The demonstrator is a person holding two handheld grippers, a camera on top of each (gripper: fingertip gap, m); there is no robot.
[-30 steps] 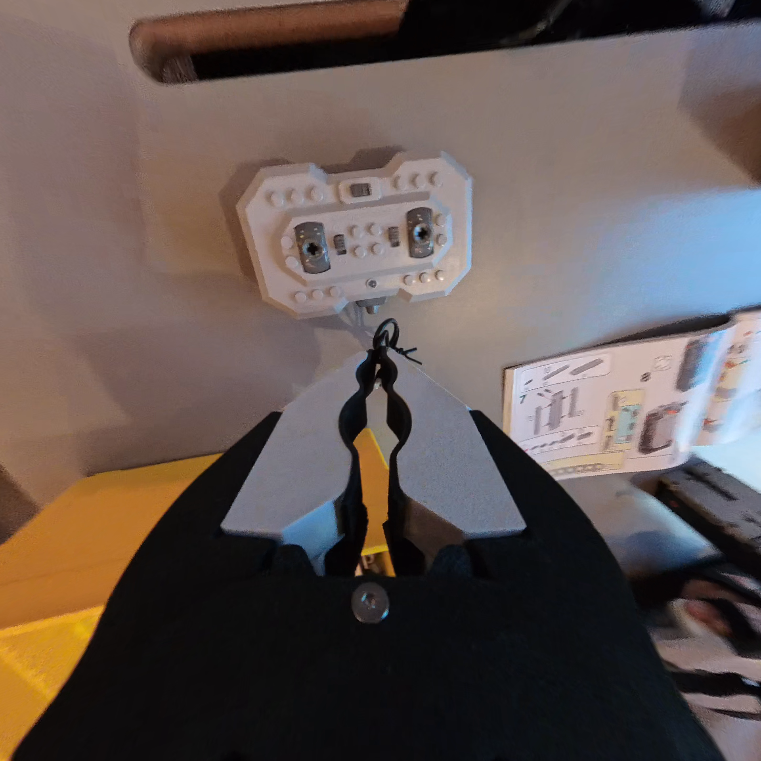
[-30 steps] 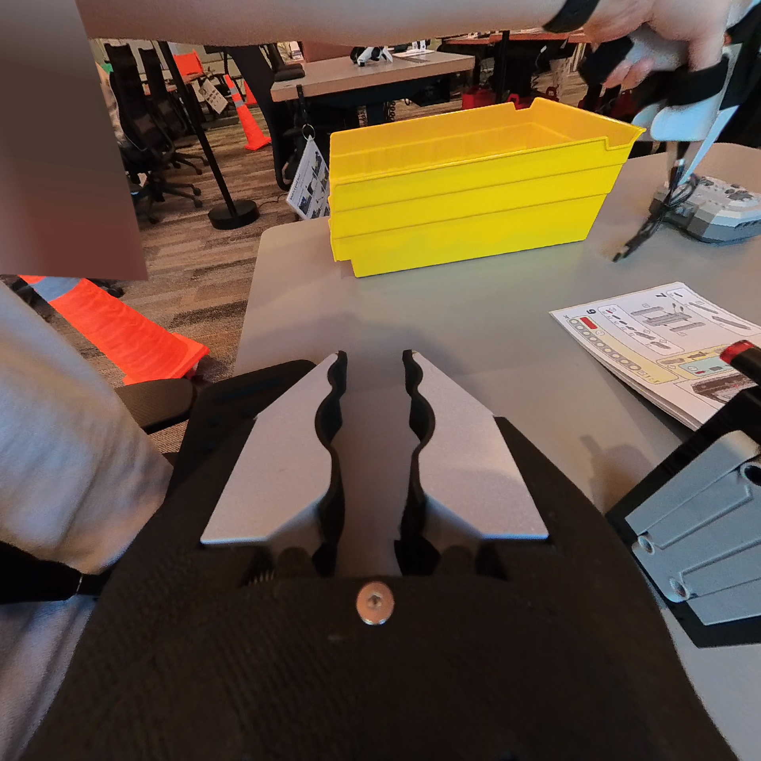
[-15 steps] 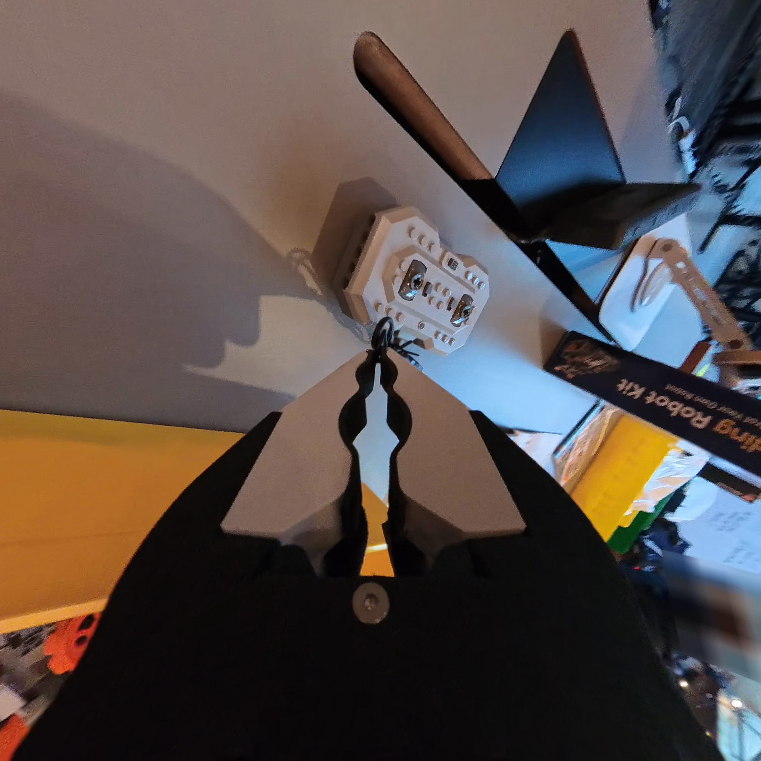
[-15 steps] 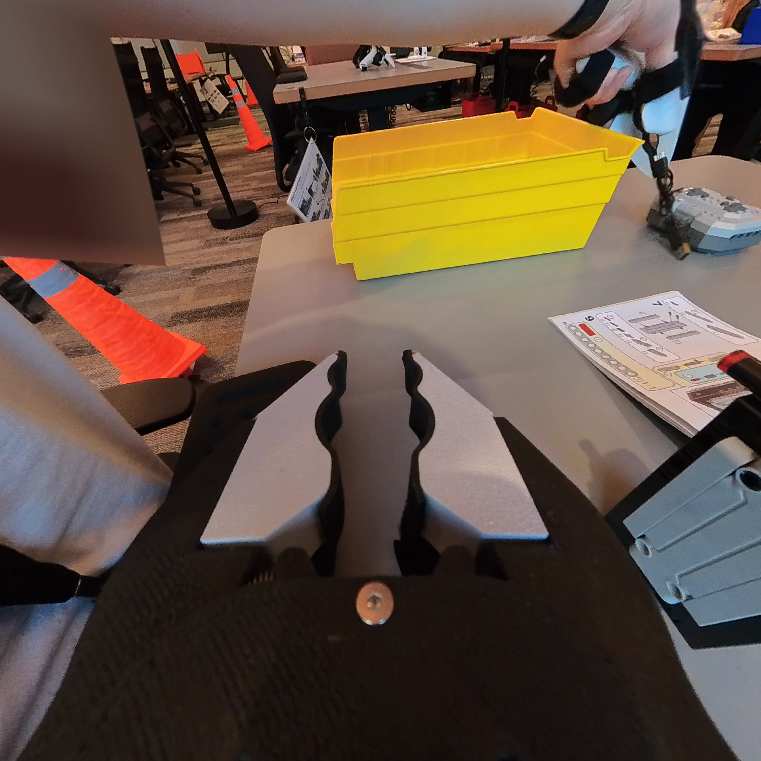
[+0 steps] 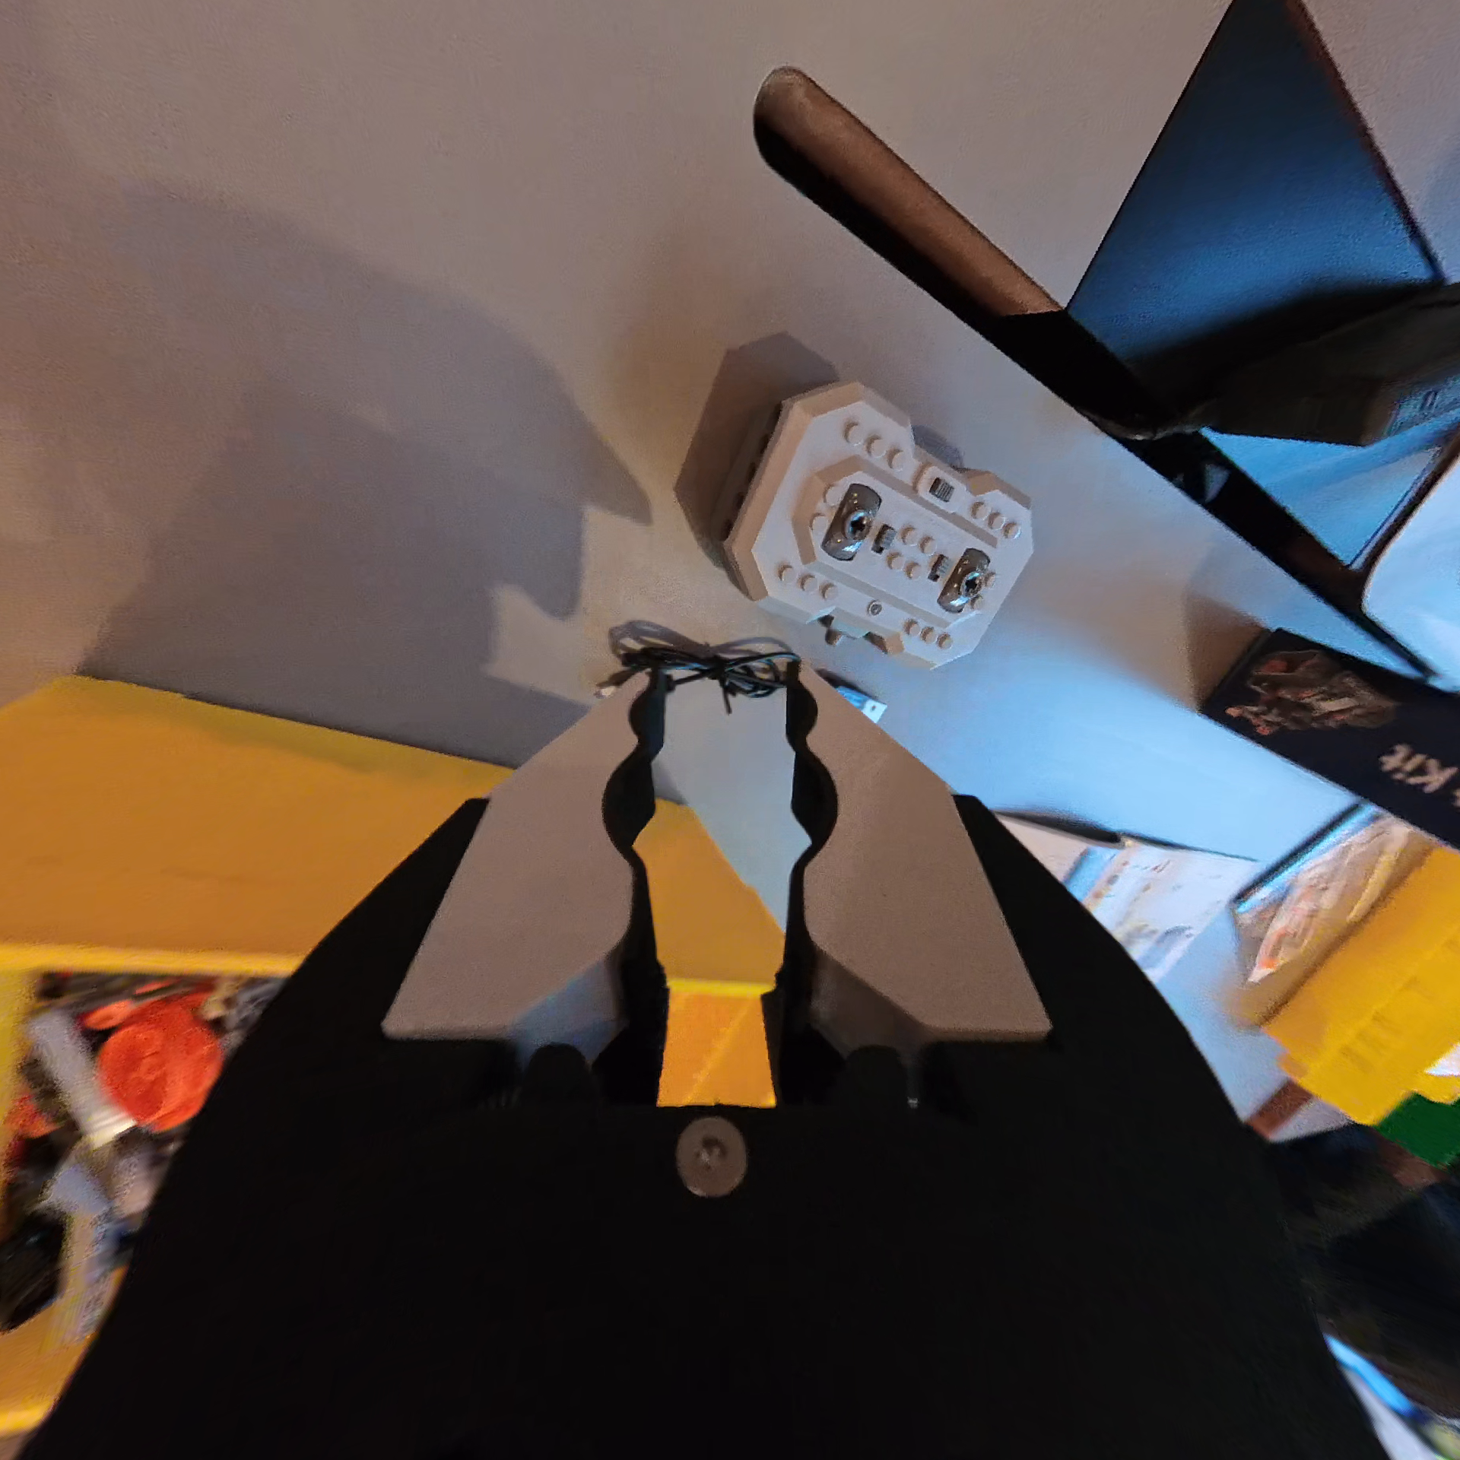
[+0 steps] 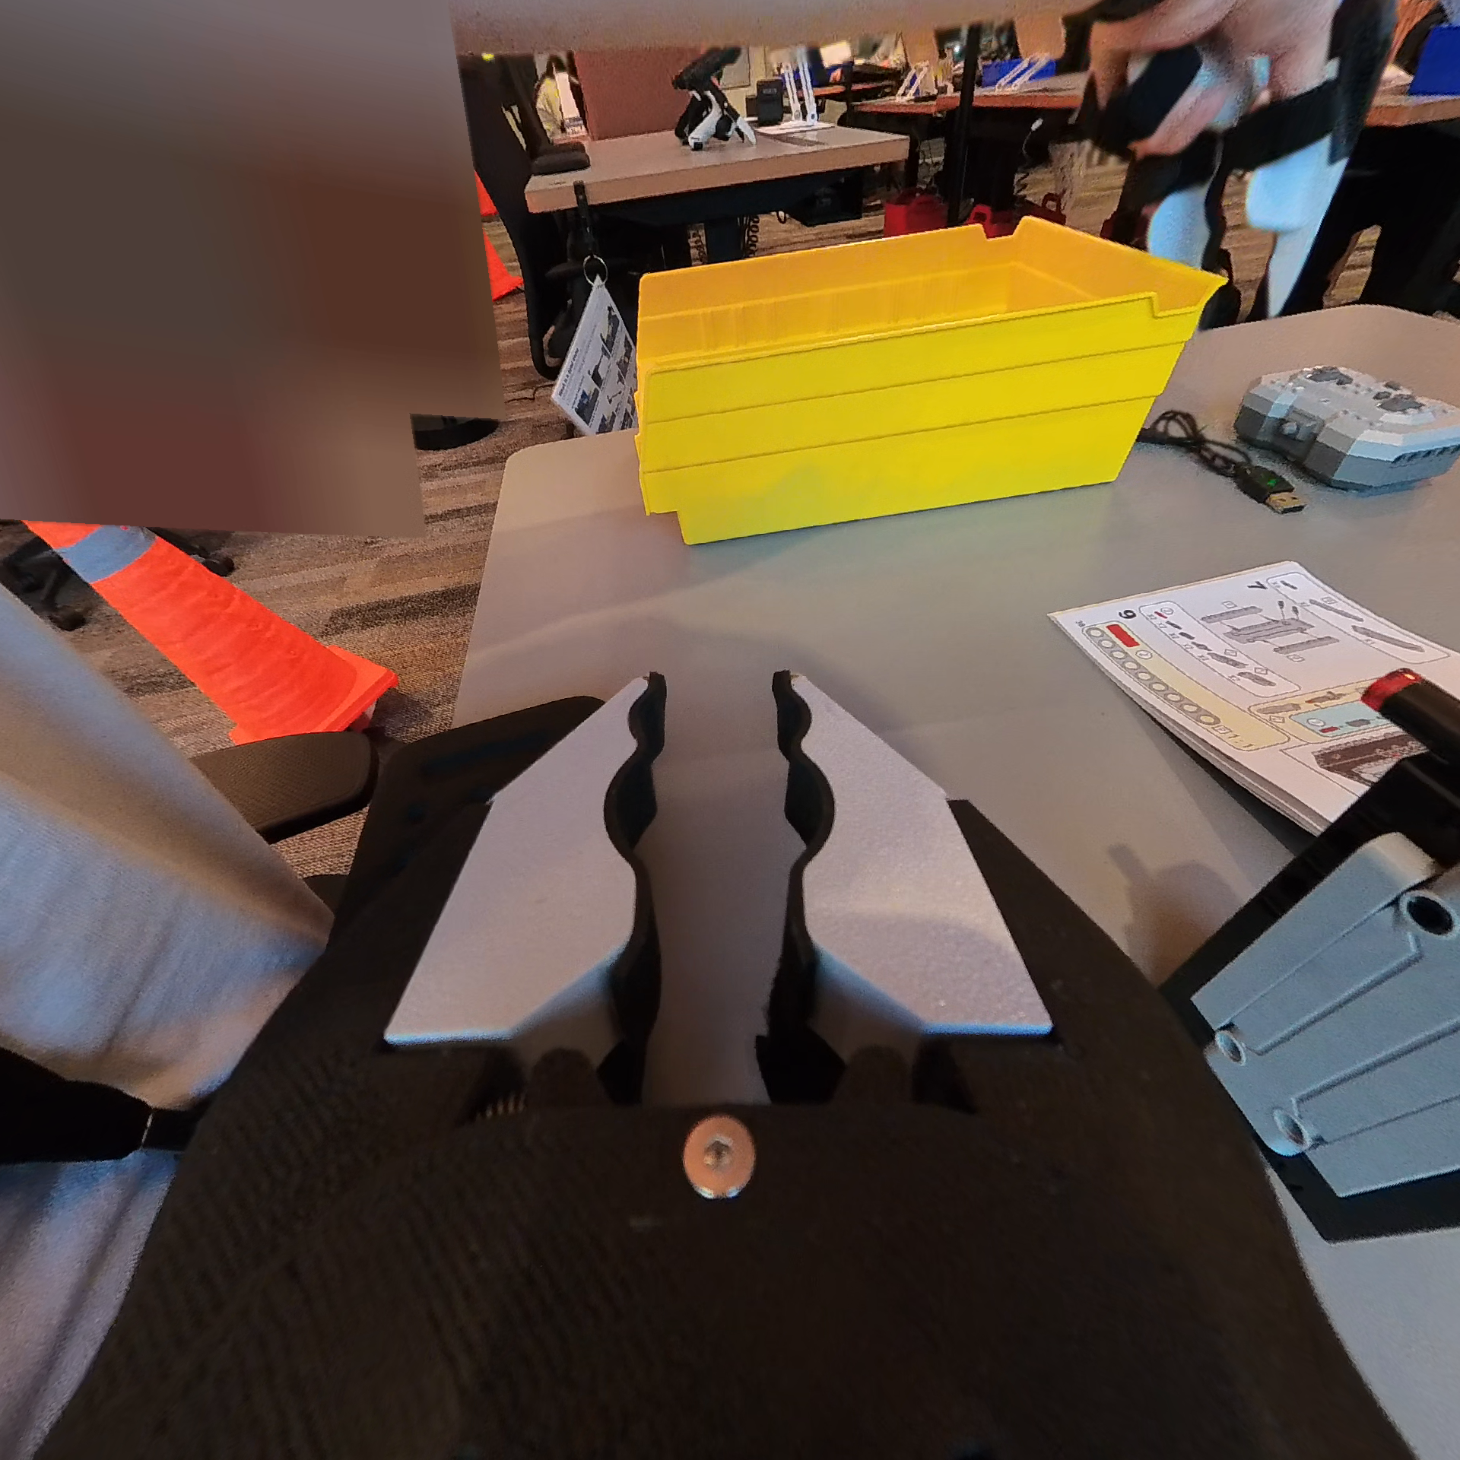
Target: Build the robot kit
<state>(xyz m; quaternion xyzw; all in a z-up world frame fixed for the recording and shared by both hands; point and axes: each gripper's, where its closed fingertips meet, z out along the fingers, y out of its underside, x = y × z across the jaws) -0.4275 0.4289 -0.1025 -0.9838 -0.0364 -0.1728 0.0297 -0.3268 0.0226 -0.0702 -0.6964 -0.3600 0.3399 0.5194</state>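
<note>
My left gripper is open, high above the grey table, with a thin black cable lying on the table just past its fingertips. A grey studded brick hub sits beyond the cable. In the right wrist view the same hub lies at the far right with the black cable and its plug beside it. The left gripper shows blurred above the yellow bin. My right gripper is open and empty, low over the table's near edge.
A yellow bin stands on the table ahead; in the left wrist view its rim shows, with parts inside. An instruction booklet and a grey-and-black brick assembly lie at right. An orange cone is on the floor. A black stand is at the far edge. Tip to tip, the grippers are about 40 cm apart. My left gripper's tips are some 6 cm from the grey studded brick hub. It turns up in the right wrist view as well.
My left gripper opened and let go of the black cable, which now lies on the table by the hub. It rose and swung over the yellow bin. The right gripper stayed still.
</note>
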